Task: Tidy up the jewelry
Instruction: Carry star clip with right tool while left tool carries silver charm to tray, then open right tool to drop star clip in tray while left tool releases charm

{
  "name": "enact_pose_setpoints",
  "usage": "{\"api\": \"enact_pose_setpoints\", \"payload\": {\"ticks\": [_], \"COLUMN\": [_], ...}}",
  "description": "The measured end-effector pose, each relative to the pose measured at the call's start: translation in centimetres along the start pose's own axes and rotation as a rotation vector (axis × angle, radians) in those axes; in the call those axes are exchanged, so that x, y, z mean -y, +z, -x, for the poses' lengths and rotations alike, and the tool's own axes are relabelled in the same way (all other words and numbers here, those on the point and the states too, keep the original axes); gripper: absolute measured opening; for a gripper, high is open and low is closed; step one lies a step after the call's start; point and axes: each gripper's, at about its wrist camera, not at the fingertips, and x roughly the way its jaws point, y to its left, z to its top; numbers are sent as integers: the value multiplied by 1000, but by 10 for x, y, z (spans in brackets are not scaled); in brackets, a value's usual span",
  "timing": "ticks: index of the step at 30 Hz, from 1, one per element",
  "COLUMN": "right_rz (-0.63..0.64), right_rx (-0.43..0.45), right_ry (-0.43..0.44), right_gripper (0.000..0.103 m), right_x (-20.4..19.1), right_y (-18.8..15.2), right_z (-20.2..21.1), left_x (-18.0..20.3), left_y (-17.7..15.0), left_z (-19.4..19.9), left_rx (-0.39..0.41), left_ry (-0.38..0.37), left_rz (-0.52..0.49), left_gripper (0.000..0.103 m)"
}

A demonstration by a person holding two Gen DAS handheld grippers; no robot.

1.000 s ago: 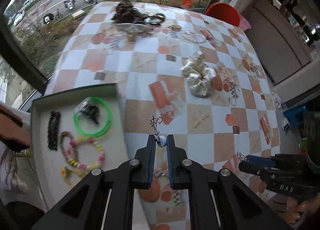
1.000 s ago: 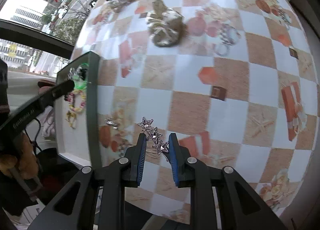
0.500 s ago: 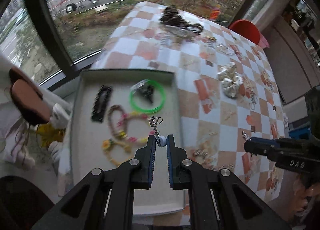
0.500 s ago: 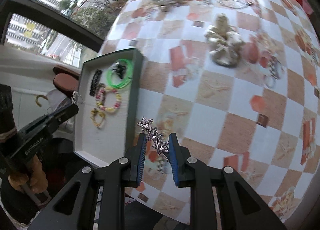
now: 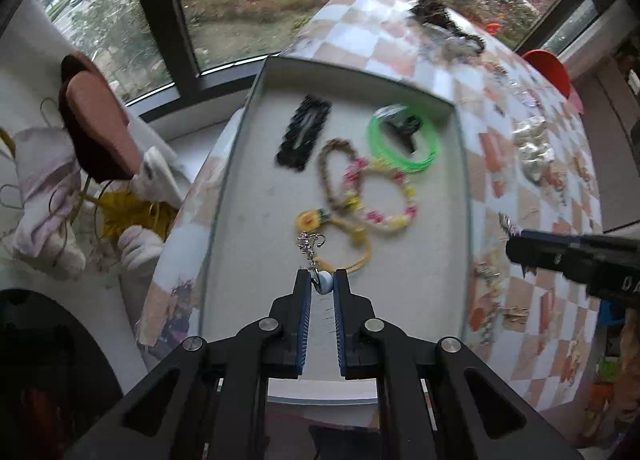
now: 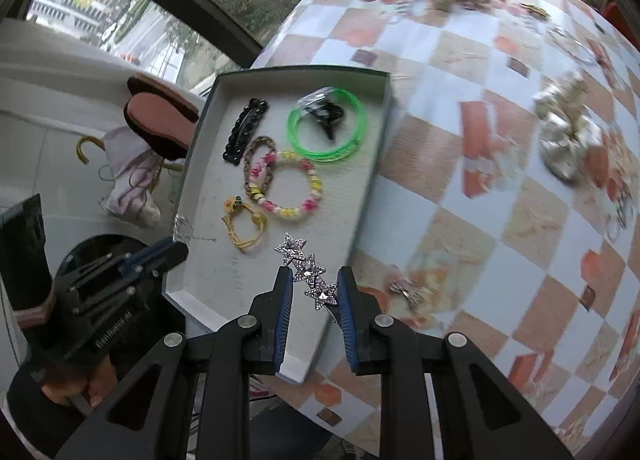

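Left wrist view: left gripper (image 5: pixel 321 283) hovers over the tray (image 5: pixel 240 196), clenching a pearl earring (image 5: pixel 316 260); right gripper (image 6: pixel 313 292) grips a star clip (image 6: pixel 306 270) above bracelets (image 6: pixel 284 184).

A brown stool (image 6: pixel 160 116) (white cloth (image 6: pixel 130 184) below) stands beside the window (image 5: pixel 160 8).

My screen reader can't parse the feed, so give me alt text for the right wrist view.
The right claw grips a rhinestone star hair clip above the near end of a grey tray holding bracelets and a green bangle. The left claw holds a small silver charm at the tray's left edge.
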Motion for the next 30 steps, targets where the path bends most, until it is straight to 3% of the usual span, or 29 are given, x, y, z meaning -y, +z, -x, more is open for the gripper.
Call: {"api": "enact_pose_setpoints", "payload": {"ticks": [9, 16, 30], "right_rz": [61, 36, 43], "right_rx": [-85, -140, -118], "right_ry": [-47, -90, -176], "right_gripper": [24, 24, 25], "right_x": [-22, -20, -14], "right_y": [11, 13, 23], "right_z": [-44, -79, -90], "left_x": [-12, -12, -7], "left_y": [-11, -6, 0], "left_z": [-33, -52, -61], "left_rx": [-53, -70, -68], "left_ry": [48, 86, 144], "left_rz": [19, 15, -19], "left_gripper": [15, 15, 16]}}
